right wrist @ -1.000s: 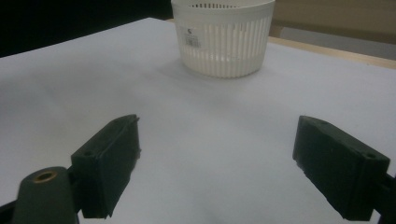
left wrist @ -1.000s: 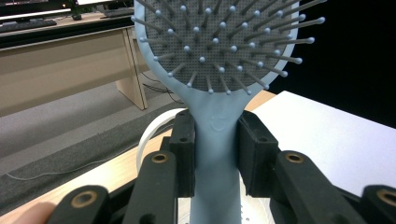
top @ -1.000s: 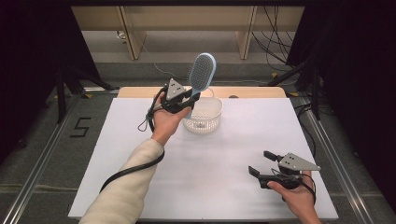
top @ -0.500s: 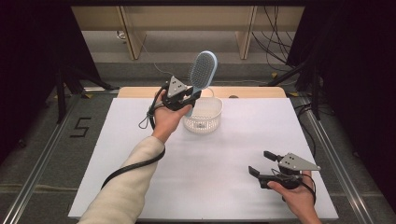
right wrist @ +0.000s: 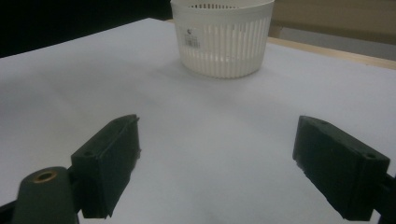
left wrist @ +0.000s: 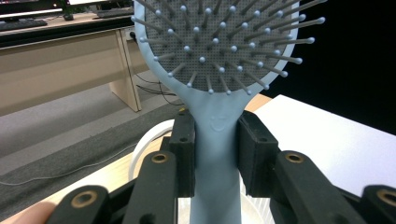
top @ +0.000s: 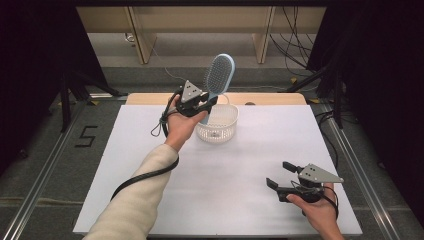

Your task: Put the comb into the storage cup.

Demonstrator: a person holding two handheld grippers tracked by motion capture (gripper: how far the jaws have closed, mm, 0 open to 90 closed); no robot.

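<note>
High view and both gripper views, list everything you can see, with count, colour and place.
hairbrush: one, light blue with grey bristles, held upright above the basket by its handle
basket: one, white slotted plastic, on the far middle of the table
table: one, white top with a wooden strip along its far edge
floor marking: one, a black number 5, on the grey floor left of the table
cables: several, black, on the floor beyond the table at the right
left gripper: one, black, jaws shut on the hairbrush handle, over the basket's left rim
right gripper: one, black, jaws open, low over the near right of the table
</note>
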